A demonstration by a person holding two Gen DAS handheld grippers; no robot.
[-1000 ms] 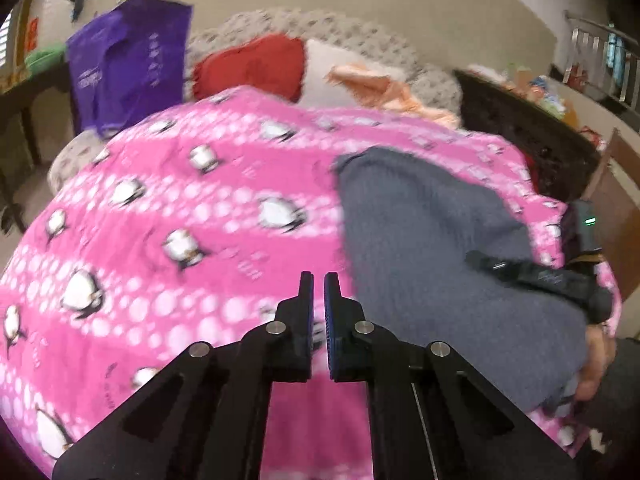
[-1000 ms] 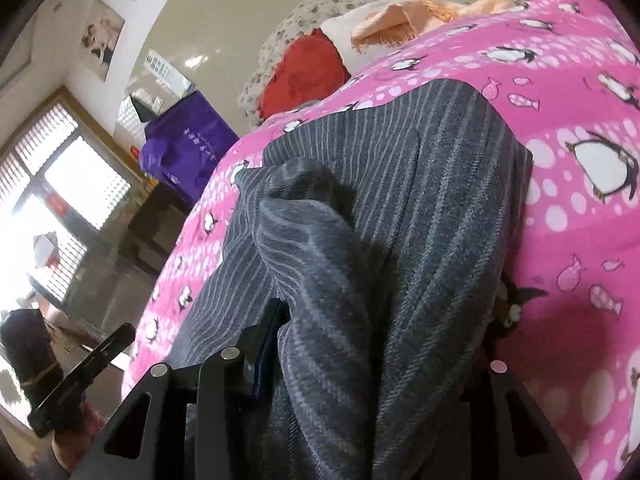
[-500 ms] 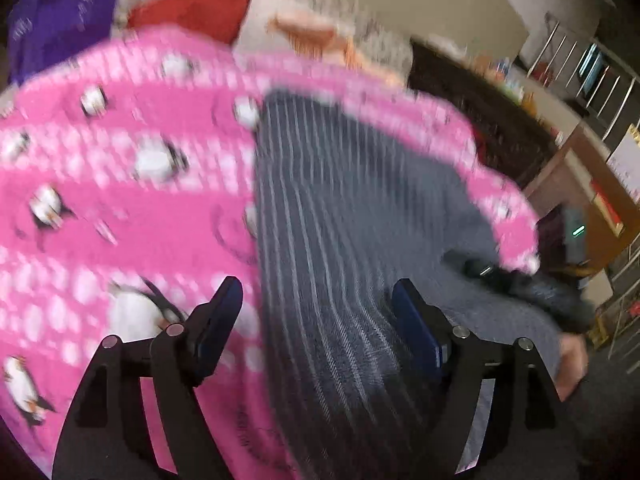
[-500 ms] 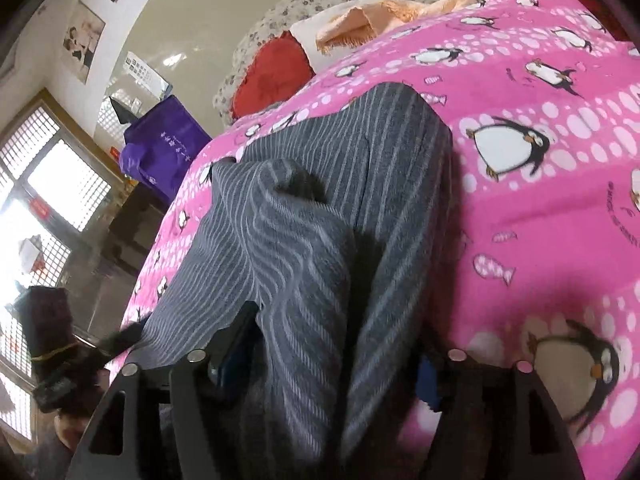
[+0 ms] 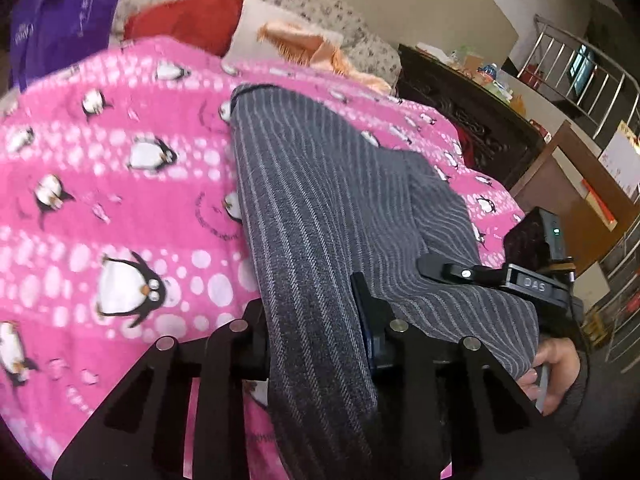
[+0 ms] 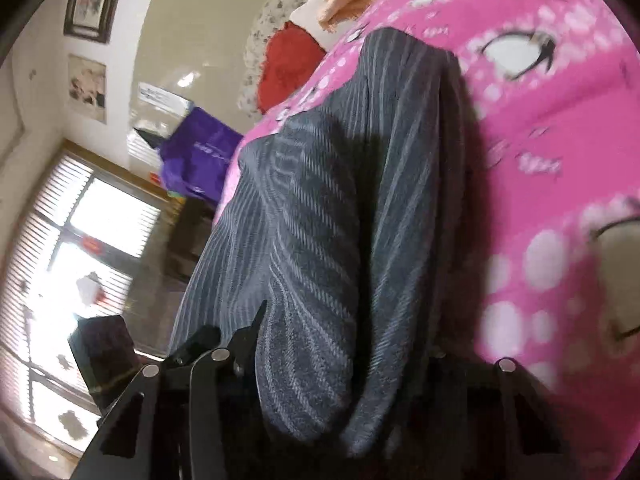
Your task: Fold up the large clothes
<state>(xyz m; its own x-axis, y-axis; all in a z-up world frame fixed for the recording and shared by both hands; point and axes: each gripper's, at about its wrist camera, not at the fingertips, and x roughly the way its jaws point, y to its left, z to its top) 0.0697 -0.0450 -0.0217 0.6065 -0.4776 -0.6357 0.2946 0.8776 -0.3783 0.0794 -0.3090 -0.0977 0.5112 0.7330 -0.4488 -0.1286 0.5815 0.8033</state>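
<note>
A grey pinstriped garment [image 5: 320, 208] lies lengthwise on a pink penguin blanket [image 5: 120, 200]. My left gripper [image 5: 316, 320] is closed on the garment's near end, a thick fold of cloth between its jaws. The right gripper [image 5: 460, 276] shows in the left wrist view at the garment's right side, a hand behind it. In the right wrist view the garment [image 6: 340, 220] bunches thickly between my right gripper's [image 6: 340, 360] jaws, which stand wide around the cloth; the fingertips are hidden. The blanket [image 6: 560, 160] lies to the right.
Red cushion [image 5: 184, 20], white pillow and orange cloth [image 5: 312, 48] at the bed's far end. Purple bag [image 5: 60, 16] far left. Dark wooden cabinet [image 5: 472, 120] and metal railing on the right. A window [image 6: 72, 240] shows left in the right wrist view.
My left gripper went from shut and empty over the blanket, opened, moved right and closed on the garment's near end. The right gripper kept its hold and tilted, lifting the cloth.
</note>
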